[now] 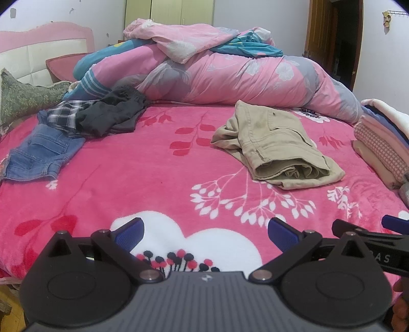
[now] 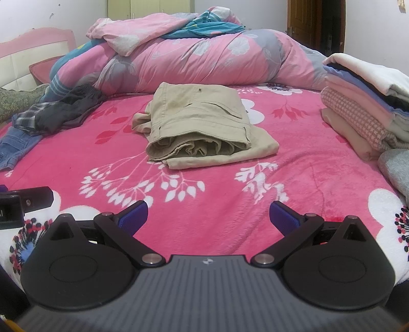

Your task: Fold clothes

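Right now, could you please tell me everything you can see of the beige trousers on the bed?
The beige trousers look like sturdy cotton twill, with stitched seams and a pocket opening on the top face. They are folded into a thick bundle whose layered edges face the cameras, one layer sticking out underneath. The bundle lies flat on the pink floral blanket, mid-bed, touching nothing else. Both grippers are short of it.

Home bedroom, bed with pink blanket point(image 1: 127, 178), heaped duvet point(image 1: 230, 76), wardrobe point(image 1: 168, 12)
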`<state>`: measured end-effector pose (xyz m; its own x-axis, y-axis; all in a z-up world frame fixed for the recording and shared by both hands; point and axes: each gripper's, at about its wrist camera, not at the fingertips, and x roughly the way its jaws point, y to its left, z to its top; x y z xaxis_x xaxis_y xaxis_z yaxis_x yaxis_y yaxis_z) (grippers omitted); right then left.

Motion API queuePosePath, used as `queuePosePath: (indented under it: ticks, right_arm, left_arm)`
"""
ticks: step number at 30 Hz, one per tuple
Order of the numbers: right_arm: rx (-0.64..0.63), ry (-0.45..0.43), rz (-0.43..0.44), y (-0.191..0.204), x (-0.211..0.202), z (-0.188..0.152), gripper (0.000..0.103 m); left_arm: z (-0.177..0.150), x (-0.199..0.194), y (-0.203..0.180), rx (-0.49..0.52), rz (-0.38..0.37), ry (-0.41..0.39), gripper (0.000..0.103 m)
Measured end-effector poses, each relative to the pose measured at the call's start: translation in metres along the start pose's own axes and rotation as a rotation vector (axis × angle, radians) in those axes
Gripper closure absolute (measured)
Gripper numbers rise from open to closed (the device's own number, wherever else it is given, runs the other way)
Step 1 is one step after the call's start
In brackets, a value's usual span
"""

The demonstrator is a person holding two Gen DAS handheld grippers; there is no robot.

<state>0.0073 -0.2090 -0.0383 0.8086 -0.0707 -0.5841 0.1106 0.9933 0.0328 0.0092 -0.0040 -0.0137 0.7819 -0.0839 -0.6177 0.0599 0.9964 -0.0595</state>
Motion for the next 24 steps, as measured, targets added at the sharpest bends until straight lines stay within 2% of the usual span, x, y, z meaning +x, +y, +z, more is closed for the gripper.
queuePosePath:
  ticks: [10, 20, 24]
  right_arm:
    - [-0.004, -0.002, 0.001, 0.001, 0.001, -0.001, 0.001]
    - [-0.001, -0.038, 0.037, -0.014, 0.008, -0.006, 0.001]
    - [-0.005, -0.078, 0.057, -0.033, 0.014, 0.003, 0.001]
  left_arm:
    - [0.0, 0.002, 0.001, -0.011, -0.016, -0.003, 0.0]
    - [0.003, 0.016, 0.002, -0.042, -0.112, -0.041, 0.0]
    - [0.014, 0.03, -0.005, 0.002, -0.144, -0.071, 0.0]
